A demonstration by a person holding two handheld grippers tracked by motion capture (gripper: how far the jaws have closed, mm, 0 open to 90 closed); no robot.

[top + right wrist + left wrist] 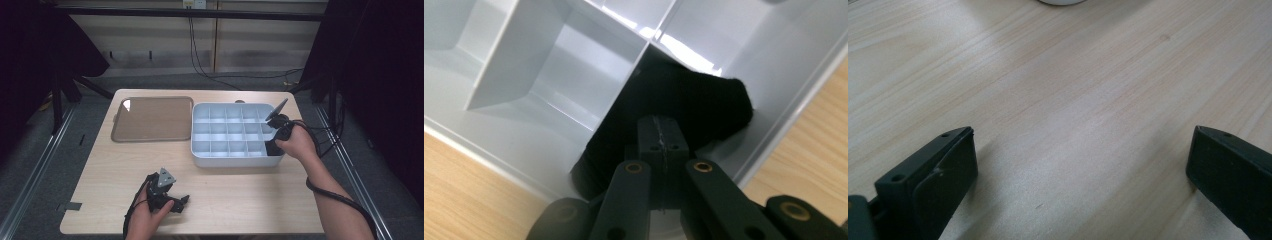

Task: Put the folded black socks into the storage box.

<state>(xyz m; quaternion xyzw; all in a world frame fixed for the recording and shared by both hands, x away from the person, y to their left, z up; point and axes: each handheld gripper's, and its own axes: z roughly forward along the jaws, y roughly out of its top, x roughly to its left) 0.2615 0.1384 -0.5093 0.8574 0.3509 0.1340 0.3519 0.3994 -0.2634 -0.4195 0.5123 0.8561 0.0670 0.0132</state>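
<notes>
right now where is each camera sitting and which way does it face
High view: above the person's side, facing forward and down on the table; both forearms, left gripper, right gripper.
Left gripper view: on that gripper, facing bare tabletop; jaws wide apart.
Right gripper view: looks into the white divided box, jaws together on a black item.
Shared: the box.

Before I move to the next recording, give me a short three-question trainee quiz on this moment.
1. True or false: the left gripper is open over bare table.
2. The right gripper is shut on what? A) a black soft item, B) the brown tray, C) a cable.
3. Which corner compartment of the white divided organizer box holds the black soft item, seen from the person's side?

Key: 1 true. 2 A. 3 the near right corner; the brown tray lies left of the box.
</notes>
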